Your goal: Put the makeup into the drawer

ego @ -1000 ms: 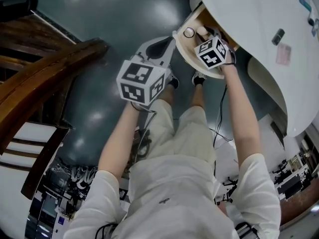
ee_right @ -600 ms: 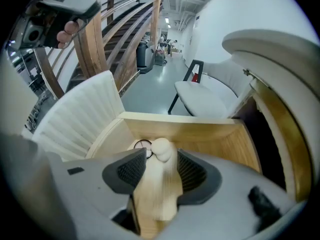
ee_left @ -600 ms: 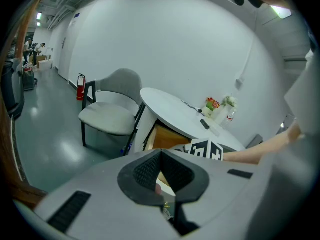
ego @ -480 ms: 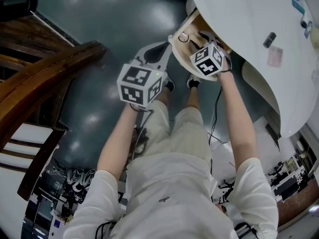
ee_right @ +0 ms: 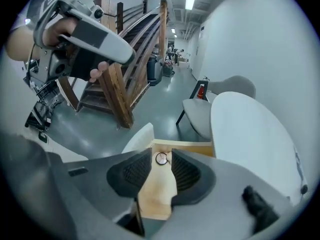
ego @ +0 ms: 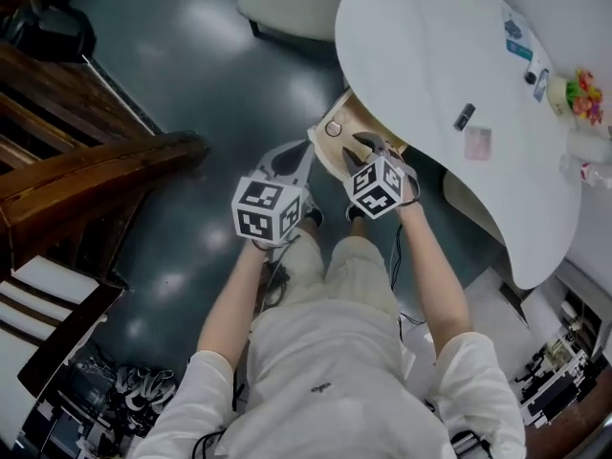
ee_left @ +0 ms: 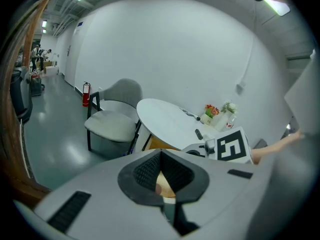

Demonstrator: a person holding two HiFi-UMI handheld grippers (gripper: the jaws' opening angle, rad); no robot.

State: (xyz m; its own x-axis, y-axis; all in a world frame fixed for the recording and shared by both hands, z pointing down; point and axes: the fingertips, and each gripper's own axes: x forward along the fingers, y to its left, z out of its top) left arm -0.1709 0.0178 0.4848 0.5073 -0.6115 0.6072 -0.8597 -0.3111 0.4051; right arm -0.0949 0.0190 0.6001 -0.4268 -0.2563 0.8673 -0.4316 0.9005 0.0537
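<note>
An open wooden drawer (ego: 328, 153) juts out from under the white table (ego: 430, 55). A small round compact (ego: 334, 128) lies inside it, and it also shows below my right jaws as the compact (ee_right: 161, 158) on the drawer's floor (ee_right: 157, 196). My right gripper (ego: 357, 146) hangs over the drawer; its jaws have just been closing, and a gap remains with nothing between them. My left gripper (ego: 307, 145) sits just left of the drawer, its tips together and holding nothing. On the tabletop lie a small dark tube (ego: 464, 116) and a pink item (ego: 477, 142).
A wooden staircase (ego: 86, 161) fills the left. A pale chair (ego: 287, 8) stands beyond the table, the same chair (ee_left: 112, 124) in the left gripper view. Flowers (ego: 583, 92) and small bottles crowd the table's far edge. The person's legs stand below the drawer.
Both grippers have risen, the right one up from the drawer's inside. The head view has swung up, showing more of the tabletop. The compact stays in the drawer.
</note>
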